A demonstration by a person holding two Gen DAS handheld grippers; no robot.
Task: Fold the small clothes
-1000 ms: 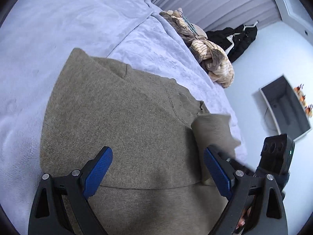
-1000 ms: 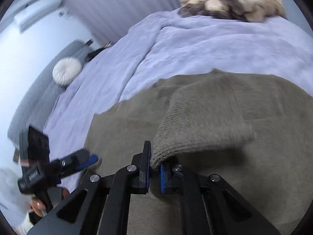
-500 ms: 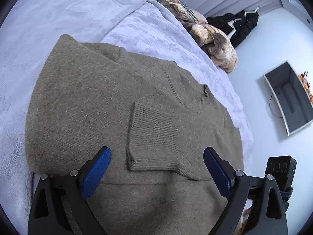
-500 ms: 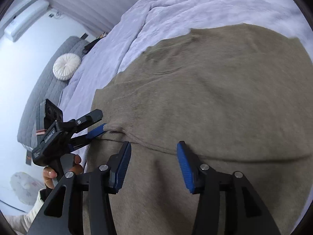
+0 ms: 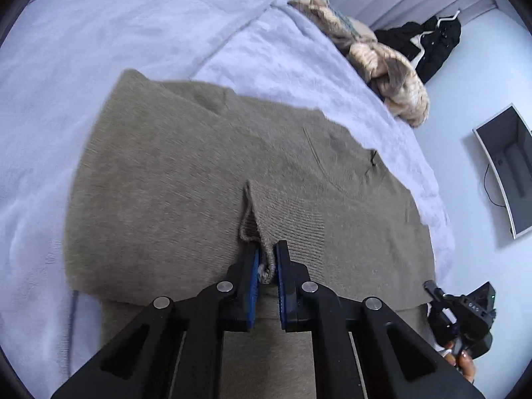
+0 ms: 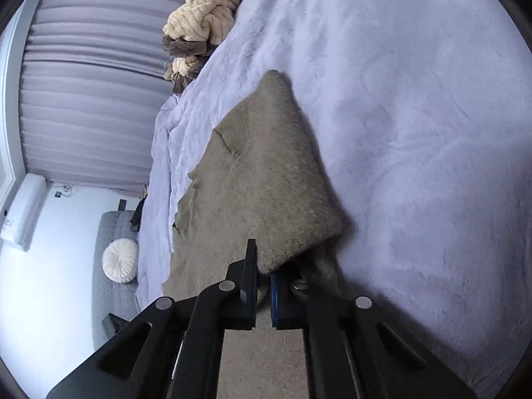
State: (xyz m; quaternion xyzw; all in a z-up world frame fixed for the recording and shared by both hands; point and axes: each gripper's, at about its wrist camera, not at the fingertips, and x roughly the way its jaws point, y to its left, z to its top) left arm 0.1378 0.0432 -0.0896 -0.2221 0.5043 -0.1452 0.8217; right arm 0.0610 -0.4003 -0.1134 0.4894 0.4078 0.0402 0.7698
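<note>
An olive-brown knit sweater point(image 5: 186, 173) lies spread on a pale lavender bed cover point(image 5: 99, 26). My left gripper point(image 5: 266, 266) is shut on the ribbed cuff of a sleeve point(image 5: 286, 219) folded across the sweater's body. My right gripper point(image 6: 264, 282) is shut on a folded edge of the same sweater point(image 6: 259, 173), at its side next to the bare bed cover point(image 6: 415, 133). The right gripper also shows at the lower right of the left wrist view point(image 5: 435, 291), with the hand that holds it.
A heap of beige and brown clothes point(image 5: 382, 63) lies at the far end of the bed, also in the right wrist view point(image 6: 202, 16). A black garment point(image 5: 429, 40) hangs on the wall. A monitor point(image 5: 508, 169) hangs at right. A grey sofa with a round white cushion point(image 6: 119, 264) stands beside the bed.
Both grippers were open half a second ago. The left has closed on the sleeve cuff. The right has swung to the sweater's side and closed on its folded edge.
</note>
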